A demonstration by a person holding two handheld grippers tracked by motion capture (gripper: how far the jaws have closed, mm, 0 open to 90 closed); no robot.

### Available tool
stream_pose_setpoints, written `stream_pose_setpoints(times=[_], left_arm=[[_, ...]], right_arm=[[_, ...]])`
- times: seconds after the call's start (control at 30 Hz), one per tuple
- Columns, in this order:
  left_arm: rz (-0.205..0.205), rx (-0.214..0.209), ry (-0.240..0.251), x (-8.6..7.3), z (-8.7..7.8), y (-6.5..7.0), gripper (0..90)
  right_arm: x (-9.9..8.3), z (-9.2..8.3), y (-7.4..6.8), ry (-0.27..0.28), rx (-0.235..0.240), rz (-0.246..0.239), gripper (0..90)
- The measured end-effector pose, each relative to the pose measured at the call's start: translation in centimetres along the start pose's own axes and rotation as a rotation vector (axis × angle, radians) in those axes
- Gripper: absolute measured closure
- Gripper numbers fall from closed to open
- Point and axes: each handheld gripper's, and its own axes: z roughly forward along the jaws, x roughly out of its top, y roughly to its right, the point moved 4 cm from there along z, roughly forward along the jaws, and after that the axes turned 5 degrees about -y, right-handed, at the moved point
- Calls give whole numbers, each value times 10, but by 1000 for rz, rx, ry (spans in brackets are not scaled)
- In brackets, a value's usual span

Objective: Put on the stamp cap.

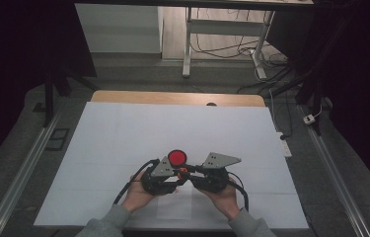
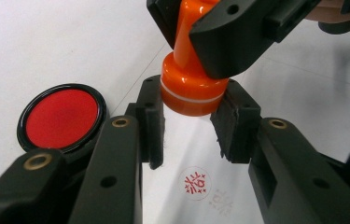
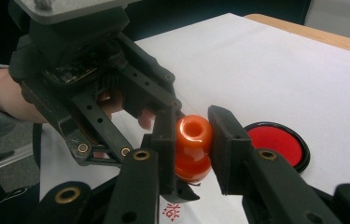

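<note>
A lab or recording room, set up for filming. The table [image 1: 123,96] has a wooden top under a white sheet [image 1: 123,133] and stands on grey carpet [image 1: 15,148]. Black curtains [image 1: 19,39] hang on both sides. Metal rails [image 1: 22,168] run along the floor, loose cables [image 1: 222,49] trail behind, and a power strip [image 1: 284,146] lies beside the table.

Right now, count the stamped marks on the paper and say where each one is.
2. A crisp red mark lies on the white paper just below the orange stamp; a much fainter mark sits beside it. The grippers may hide others.
</note>
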Motion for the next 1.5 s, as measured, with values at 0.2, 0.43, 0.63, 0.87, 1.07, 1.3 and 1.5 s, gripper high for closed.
stream_pose_setpoints(times=[0.2, 0.43, 0.63, 0.87, 1.07, 1.3, 1.5], left_arm=[[2, 5, 2, 0, 0, 0, 646], [16, 25, 12, 1, -2, 1, 647], [17, 29, 13, 1, -3, 1, 648], [17, 29, 15, 1, -3, 1, 648], [19, 25, 9, 0, -3, 1, 648], [23, 23, -10, -1, -2, 0, 648], [27, 22, -23, -2, 0, 0, 648]], right_arm=[[0, 0, 0, 7, -2, 0, 722], [1, -1, -1, 14, -1, 3, 723], [0, -1, -1, 21, 0, 1, 725], [0, -1, -1, 26, -5, -3, 727], [-1, 0, -3, 30, -13, -13, 728], [-5, 4, -3, 40, -13, -2, 730], [-7, 5, -2, 32, -7, 3, 730]])
